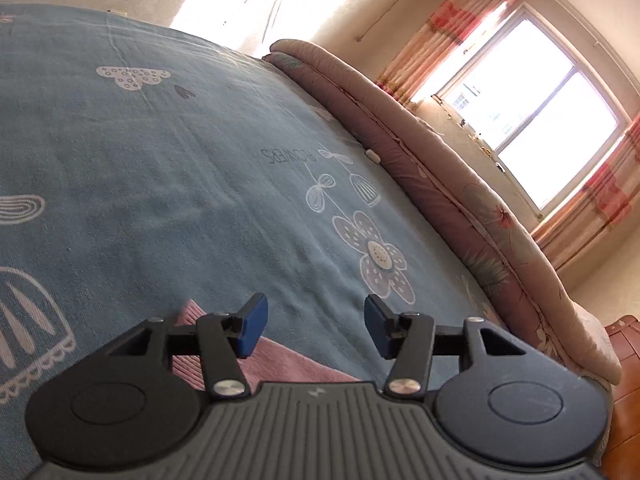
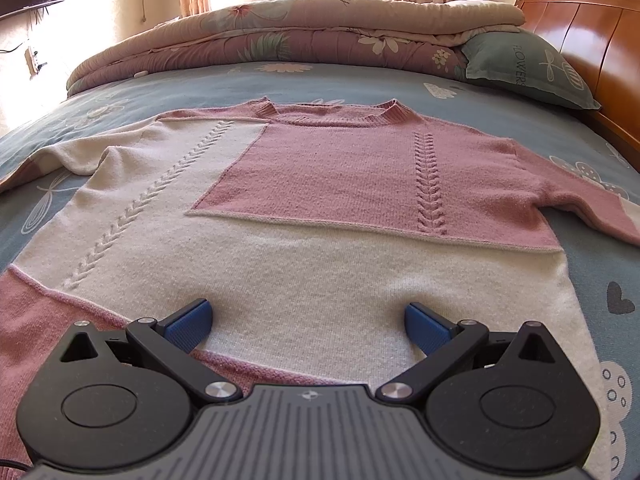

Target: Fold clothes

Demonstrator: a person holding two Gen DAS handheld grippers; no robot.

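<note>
Left tool point(image 1: 316, 330): jaws partway apart, nothing between the blue pads point(image 1: 252, 330). Camera tilted. Just below and behind its left finger lies a pink ribbed piece of the sweater point(image 1: 280, 364) on the blue-grey bedsheet point(image 1: 160, 160); pads clear of it. Ahead and to the right of the tool, a rolled floral quilt point(image 1: 440, 184) along the bed edge, with a window point(image 1: 532, 120) beyond.

Right tool point(image 2: 307, 322): jaws wide, holding nothing, poised just over the cream lower part of the sweater point(image 2: 320, 264). The garment lies flat, face up, ahead of the tool, neckline far, sleeves out to both sides. A pillow point(image 2: 524, 68) sits far ahead on the right by the wooden headboard point(image 2: 580, 36).
</note>
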